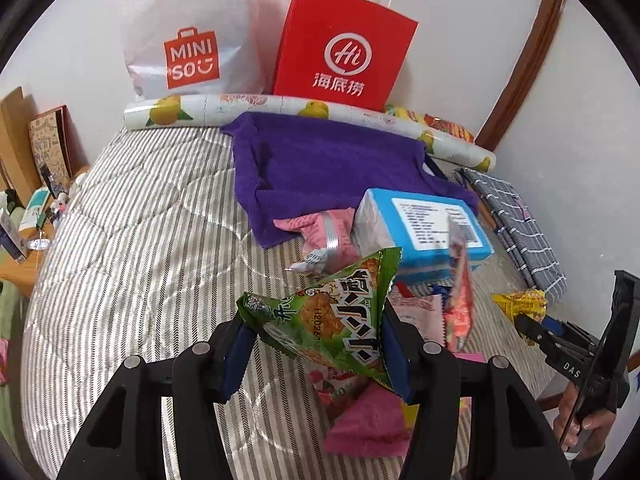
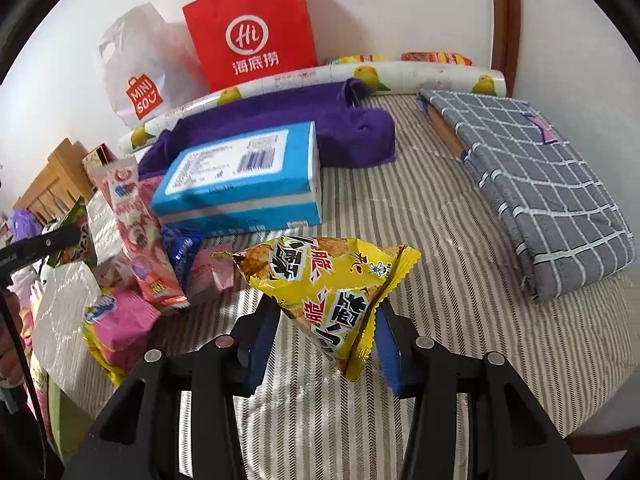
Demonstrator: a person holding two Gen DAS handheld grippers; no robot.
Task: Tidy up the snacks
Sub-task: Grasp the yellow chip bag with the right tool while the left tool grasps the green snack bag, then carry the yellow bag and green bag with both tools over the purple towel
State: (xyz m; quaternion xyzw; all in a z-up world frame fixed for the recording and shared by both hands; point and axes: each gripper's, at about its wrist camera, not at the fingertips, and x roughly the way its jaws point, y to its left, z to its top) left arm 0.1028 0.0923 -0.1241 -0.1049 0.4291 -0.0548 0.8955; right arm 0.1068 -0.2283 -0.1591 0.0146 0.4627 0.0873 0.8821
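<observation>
My left gripper is shut on a green snack packet and holds it above the striped bed. My right gripper is shut on a yellow snack packet and holds it above the bed; it shows at the right edge of the left wrist view with the yellow packet. A heap of snack packets lies under and beside the green one: pink packets, a tall pink-red packet, a blue packet.
A blue box lies on a purple towel. A lemon-print roll, a red paper bag and a white Miniso bag stand by the wall. A grey checked cloth lies at right. A wooden shelf stands left.
</observation>
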